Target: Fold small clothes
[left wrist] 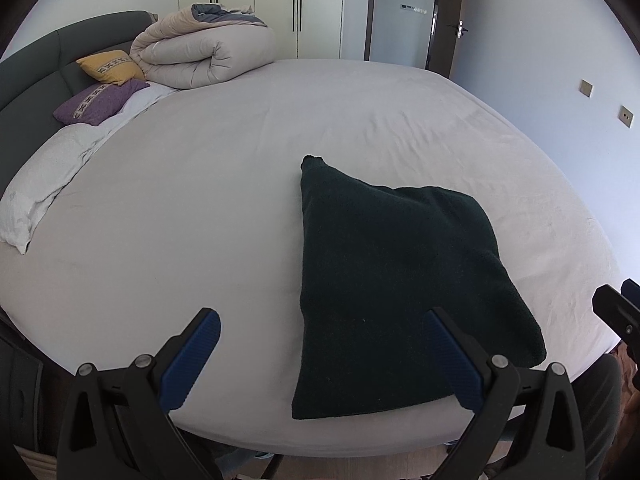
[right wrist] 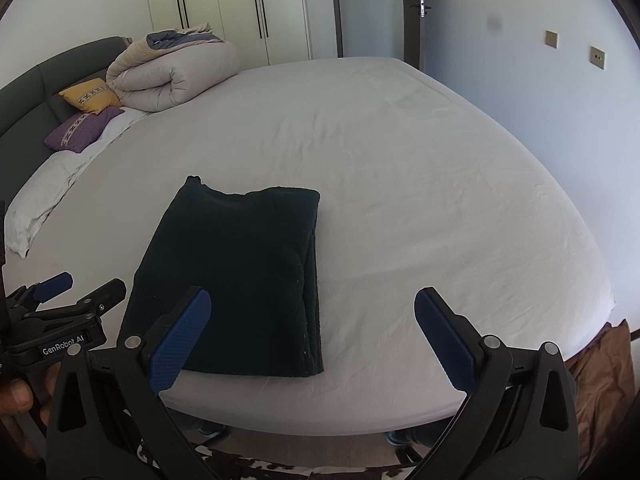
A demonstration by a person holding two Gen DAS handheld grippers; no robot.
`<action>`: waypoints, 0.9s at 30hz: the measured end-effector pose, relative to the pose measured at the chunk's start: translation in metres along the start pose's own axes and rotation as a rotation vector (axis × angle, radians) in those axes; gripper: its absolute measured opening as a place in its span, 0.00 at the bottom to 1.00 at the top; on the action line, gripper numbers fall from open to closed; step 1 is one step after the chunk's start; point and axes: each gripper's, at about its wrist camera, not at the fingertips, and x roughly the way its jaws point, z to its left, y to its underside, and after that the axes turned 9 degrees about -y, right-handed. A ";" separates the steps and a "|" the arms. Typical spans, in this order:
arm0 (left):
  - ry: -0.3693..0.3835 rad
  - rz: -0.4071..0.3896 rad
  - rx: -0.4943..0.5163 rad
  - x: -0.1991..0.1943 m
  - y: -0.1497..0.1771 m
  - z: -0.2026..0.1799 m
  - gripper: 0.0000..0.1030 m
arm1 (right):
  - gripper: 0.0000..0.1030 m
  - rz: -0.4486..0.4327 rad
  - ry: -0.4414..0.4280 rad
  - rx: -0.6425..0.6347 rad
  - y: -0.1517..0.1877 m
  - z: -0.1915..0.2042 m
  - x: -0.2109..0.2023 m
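A dark green garment (left wrist: 392, 280) lies folded into a compact rectangle on the white bed sheet (left wrist: 200, 200), near the front edge. It also shows in the right wrist view (right wrist: 236, 280). My left gripper (left wrist: 320, 354) is open and empty, held above the garment's near left edge. My right gripper (right wrist: 312, 332) is open and empty, held above the garment's near right corner. The left gripper (right wrist: 76, 292) shows at the left of the right wrist view. The right gripper's tip (left wrist: 618, 312) shows at the right edge of the left wrist view.
A rolled beige duvet (left wrist: 204, 50), a yellow cushion (left wrist: 110, 66), a purple cushion (left wrist: 98, 102) and a white pillow (left wrist: 44, 184) lie at the far left by the dark headboard (left wrist: 32, 80). Wardrobes (right wrist: 224, 8) and a door (right wrist: 416, 8) stand behind the bed.
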 end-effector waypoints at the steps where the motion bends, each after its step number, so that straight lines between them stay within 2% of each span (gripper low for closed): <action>1: 0.000 0.001 -0.001 0.001 0.000 0.000 1.00 | 1.00 0.001 -0.001 0.000 0.000 0.000 0.000; 27: -0.002 0.016 -0.001 0.008 0.003 0.004 1.00 | 1.00 0.015 -0.007 -0.011 0.004 0.003 0.005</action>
